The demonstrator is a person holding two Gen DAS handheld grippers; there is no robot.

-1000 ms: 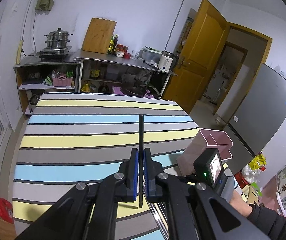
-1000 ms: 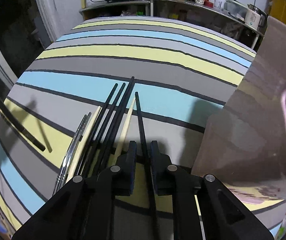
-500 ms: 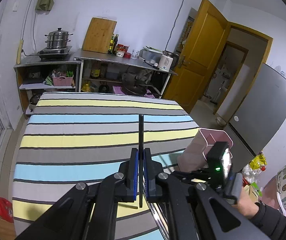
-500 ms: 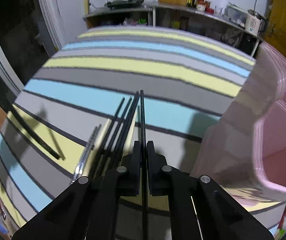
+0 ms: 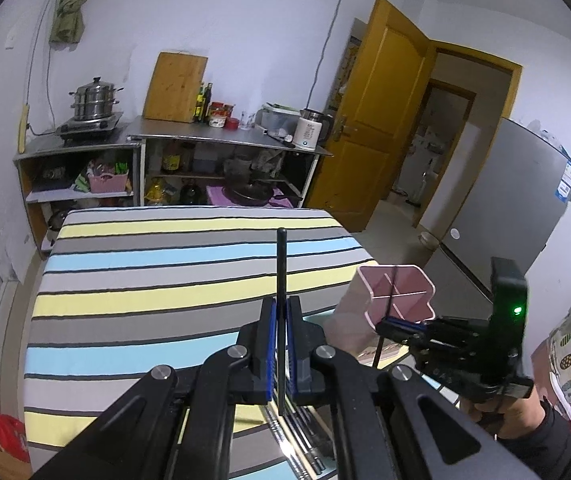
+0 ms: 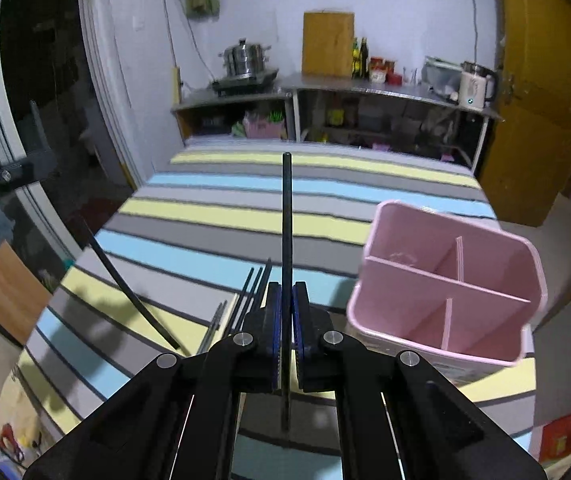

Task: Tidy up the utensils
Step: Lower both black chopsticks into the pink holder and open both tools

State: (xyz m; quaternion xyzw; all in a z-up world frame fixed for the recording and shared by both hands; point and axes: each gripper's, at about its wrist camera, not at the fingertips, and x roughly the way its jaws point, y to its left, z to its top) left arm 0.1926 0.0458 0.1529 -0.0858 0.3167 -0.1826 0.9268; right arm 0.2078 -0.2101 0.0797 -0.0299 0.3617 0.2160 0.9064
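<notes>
Table: striped cloth (image 6: 221, 216) in grey, yellow and blue covers it.
Holder: pink utensil holder (image 6: 445, 292) with dividers stands upright at the cloth's right edge.
Right gripper (image 6: 287, 300): clenched on a black chopstick (image 6: 286, 216) that points forward above the cloth, left of the holder.
Left gripper (image 5: 281, 312): clamped on another black chopstick (image 5: 281, 264), held above the cloth.
Loose utensils: black chopsticks (image 6: 255, 284) and metal ones (image 6: 217, 316) lie together on the cloth, just left of the right gripper.
</notes>
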